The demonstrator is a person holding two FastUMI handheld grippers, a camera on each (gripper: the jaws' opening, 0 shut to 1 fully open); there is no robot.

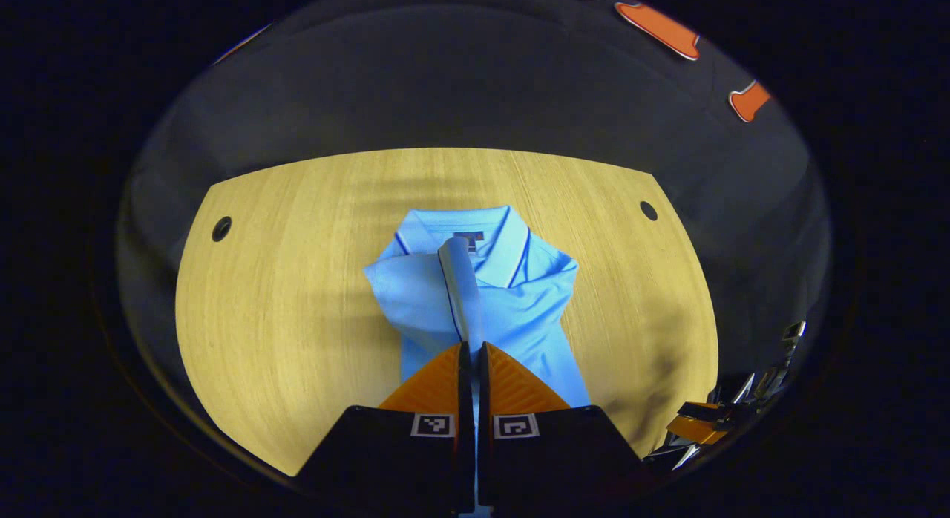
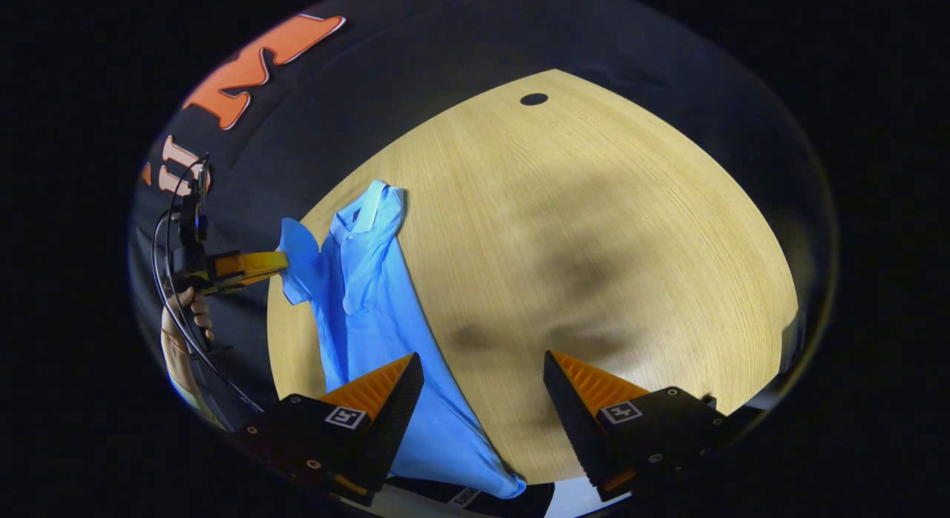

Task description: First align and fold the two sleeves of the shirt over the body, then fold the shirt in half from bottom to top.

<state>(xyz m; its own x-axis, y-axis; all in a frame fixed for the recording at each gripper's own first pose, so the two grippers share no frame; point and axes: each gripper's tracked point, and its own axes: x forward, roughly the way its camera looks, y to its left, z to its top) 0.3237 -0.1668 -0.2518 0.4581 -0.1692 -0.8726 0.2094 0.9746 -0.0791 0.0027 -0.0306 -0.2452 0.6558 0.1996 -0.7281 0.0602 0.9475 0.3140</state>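
Light wooden table (image 1: 297, 295), blue polo shirt (image 1: 519, 303) lying on it

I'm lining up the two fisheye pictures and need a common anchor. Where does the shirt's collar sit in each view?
Left gripper view: the collar lies at the middle, at the far end of the blue shirt, just beyond the sleeve pinched by the left gripper.
Right gripper view: the collar is left of centre, at the shirt's upper end.
Shared landmark: the dark round hole in the wooden table.
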